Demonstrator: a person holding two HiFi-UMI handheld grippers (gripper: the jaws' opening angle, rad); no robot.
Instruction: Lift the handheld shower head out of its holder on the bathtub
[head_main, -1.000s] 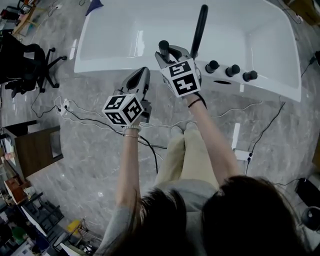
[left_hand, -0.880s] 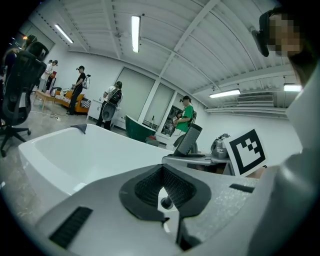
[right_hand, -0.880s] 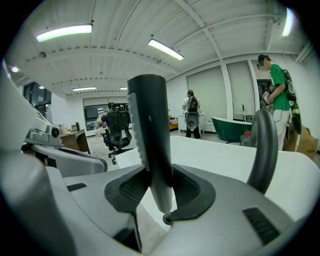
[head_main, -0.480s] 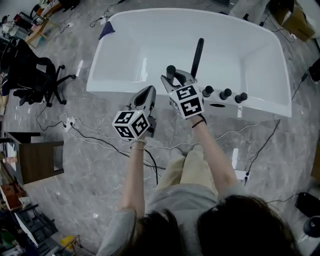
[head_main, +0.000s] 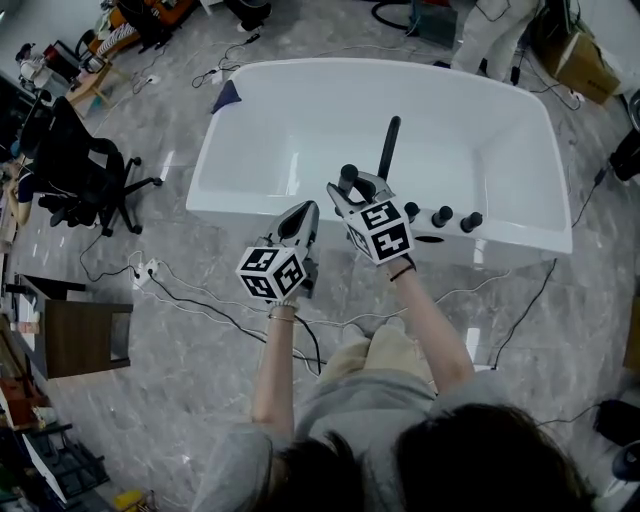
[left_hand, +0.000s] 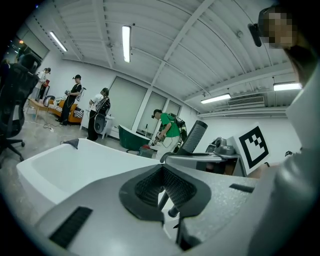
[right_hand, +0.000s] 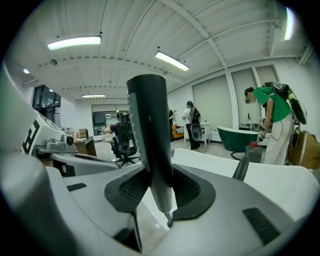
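Since a second ago both tools have risen. The right tool (right_hand: 161, 187) stays clenched on the upright black cylindrical handheld shower head (right_hand: 150, 130), above the white bathtub's (head_main: 240, 205) rim; the left tool (head_main: 305, 212) is closed and empty beside it. A tall black spout (head_main: 388, 148) stands just behind, with three black knobs (head_main: 441, 215) on the rim.

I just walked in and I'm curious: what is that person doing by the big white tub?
A person at the white bathtub has a gripper in each hand. The right gripper is shut on the black handheld shower head, holding it upright. The left gripper is shut and empty beside it.
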